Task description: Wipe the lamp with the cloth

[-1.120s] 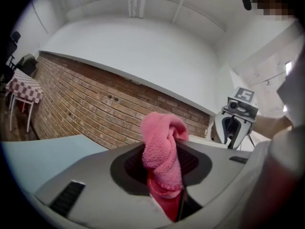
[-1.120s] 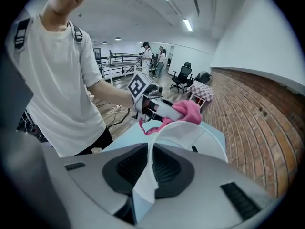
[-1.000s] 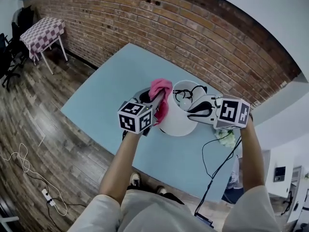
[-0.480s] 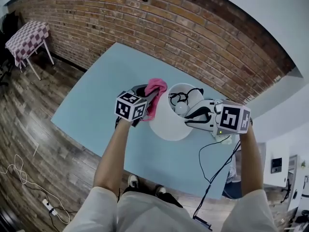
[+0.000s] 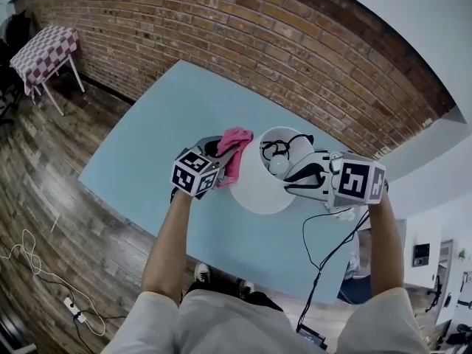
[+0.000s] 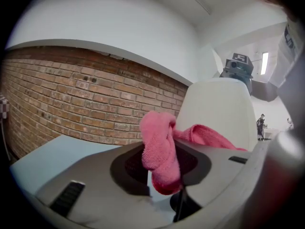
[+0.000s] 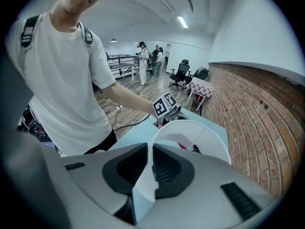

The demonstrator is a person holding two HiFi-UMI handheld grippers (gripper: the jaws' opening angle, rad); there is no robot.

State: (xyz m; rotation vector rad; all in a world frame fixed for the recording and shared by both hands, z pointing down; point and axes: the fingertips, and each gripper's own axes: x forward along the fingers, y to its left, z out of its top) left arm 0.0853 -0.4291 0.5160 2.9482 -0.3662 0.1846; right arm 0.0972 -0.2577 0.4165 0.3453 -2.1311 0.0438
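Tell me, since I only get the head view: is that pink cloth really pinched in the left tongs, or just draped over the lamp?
Observer: Pinched. The left gripper view shows the left tongs shut on a fold of the pink cloth, with its other end trailing toward the lampshade.
Operator: And the right tongs, do they only rest on the lamp?
Observer: No. The right gripper view shows the right tongs clamped on the lampshade's rim, with the thin white wall running between the two jaws.
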